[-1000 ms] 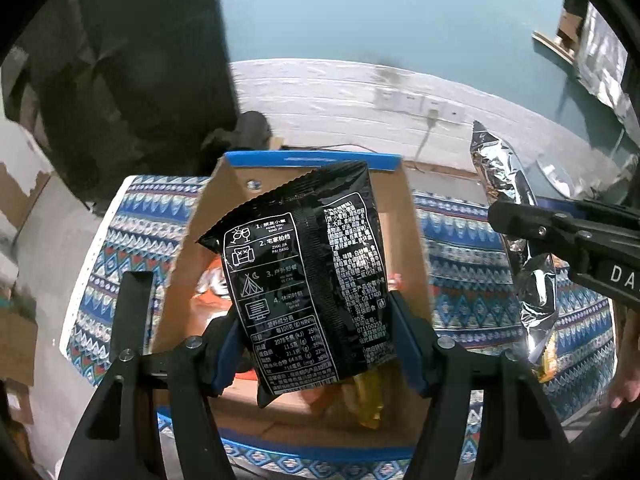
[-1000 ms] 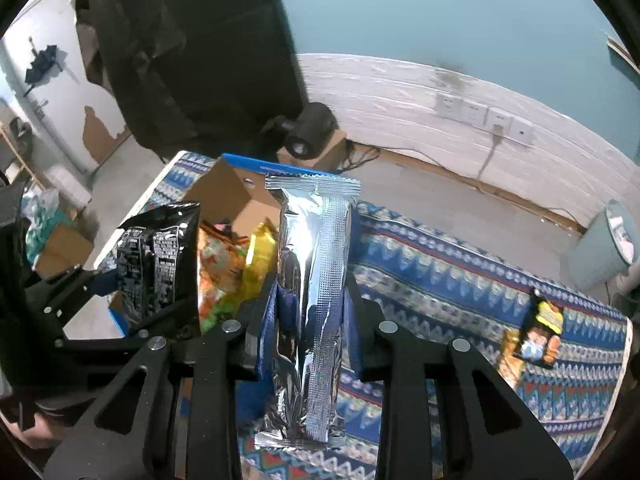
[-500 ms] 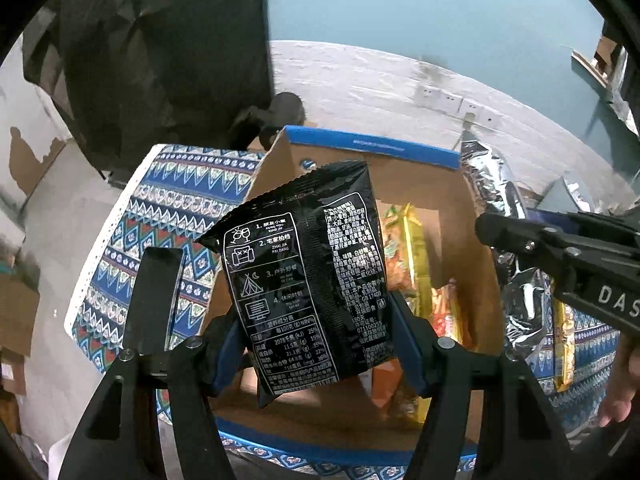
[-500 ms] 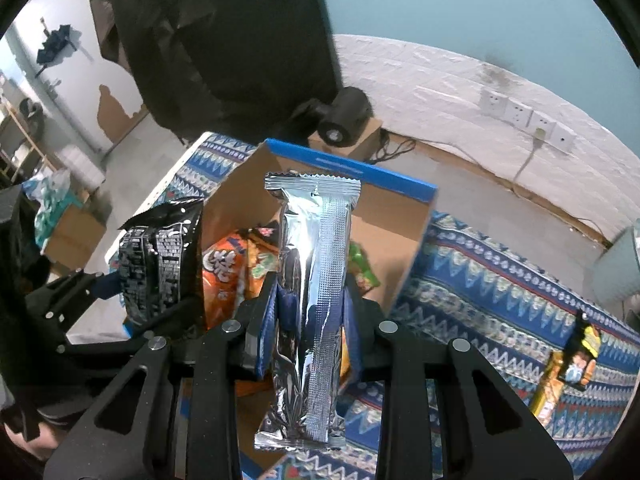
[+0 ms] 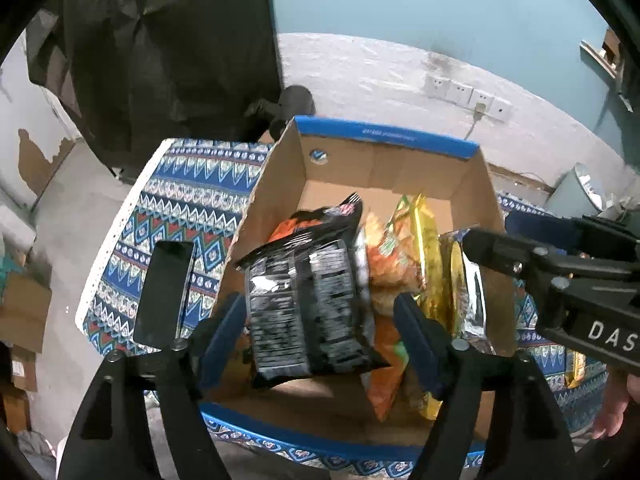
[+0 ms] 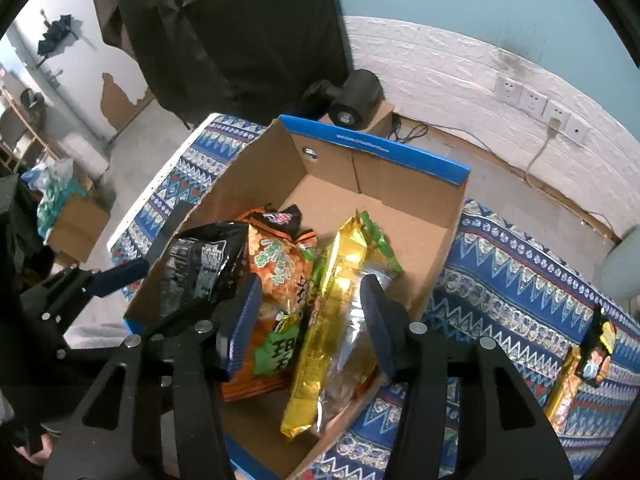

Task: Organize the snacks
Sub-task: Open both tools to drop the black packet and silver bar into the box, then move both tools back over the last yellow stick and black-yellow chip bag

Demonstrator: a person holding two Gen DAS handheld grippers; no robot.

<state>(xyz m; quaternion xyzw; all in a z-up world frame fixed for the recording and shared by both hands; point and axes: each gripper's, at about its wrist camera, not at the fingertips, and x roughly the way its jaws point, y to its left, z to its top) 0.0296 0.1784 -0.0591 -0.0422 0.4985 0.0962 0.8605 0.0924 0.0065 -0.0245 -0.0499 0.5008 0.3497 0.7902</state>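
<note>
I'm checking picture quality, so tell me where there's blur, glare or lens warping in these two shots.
Left wrist view: the black snack bag is motion-blurred, its print unreadable. Right wrist view: glare on the gold packet. Both views: fisheye bends the wall and darkens the corners.

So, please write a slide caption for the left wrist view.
Left gripper opening, releasing a black snack bag into the cardboard box.

The black snack bag (image 5: 308,304) is smeared with blur, its print unreadable, and whether the blue pads touch it cannot be told. Packets beneath it — orange ones (image 6: 280,268) mostly — show only in parts. The lettering on the other gripper's body (image 5: 608,336) runs off the right edge. A far packet (image 6: 596,352) on the cloth is too small to read.
</note>
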